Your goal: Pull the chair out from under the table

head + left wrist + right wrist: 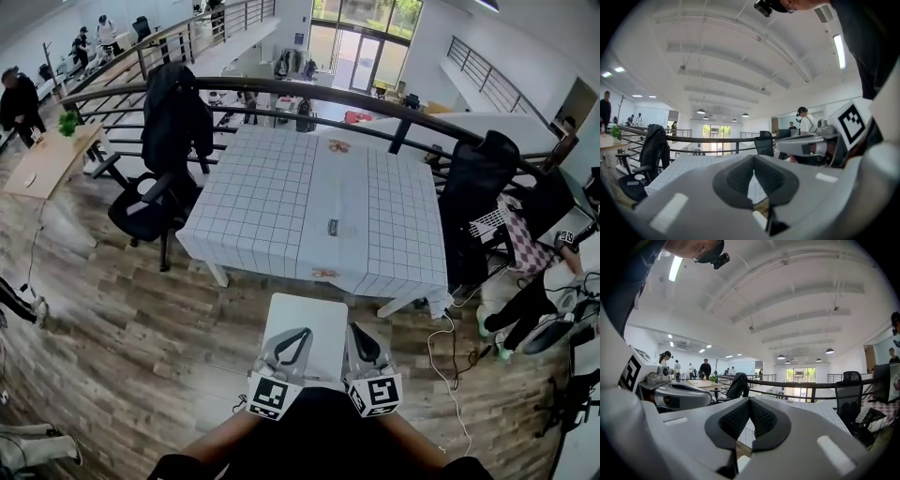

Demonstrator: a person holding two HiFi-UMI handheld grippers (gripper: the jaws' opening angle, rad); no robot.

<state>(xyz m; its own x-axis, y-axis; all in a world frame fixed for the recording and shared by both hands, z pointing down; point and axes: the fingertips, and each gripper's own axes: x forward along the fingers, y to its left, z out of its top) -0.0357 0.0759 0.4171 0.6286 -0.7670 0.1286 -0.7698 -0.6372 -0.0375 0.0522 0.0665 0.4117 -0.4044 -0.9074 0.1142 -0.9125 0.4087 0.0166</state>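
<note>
Left gripper (300, 336): jaws together, nothing between them. Right gripper (357, 330): same, closed and empty. We see both side by side over the near part of the white chair (302, 314), pointing toward the tabletop (272, 187). We can't tell whether they touch the seat. With no grip on it, we judge the pull is either largely done or needs a fresh hold. Keeping both low at the seat's near edge suits either.

The white chair stands on the floor (141, 328) at the middle of the tabletop's near edge. Its seat is mostly out from the checked cloth (394, 244). We can't tell whether its far edge is under the hem.

Only the head view gives the layout. A black office chair (150, 202) stands at the tabletop's left edge, a second black chair (473, 192) at the right edge, and a railing (309, 89) beyond the far edge.

The gripper views nearly lose the white chair. They do show the pads meeting on the left gripper (753, 158) and the right gripper (749, 401), with the checked cloth visible below the tips.
</note>
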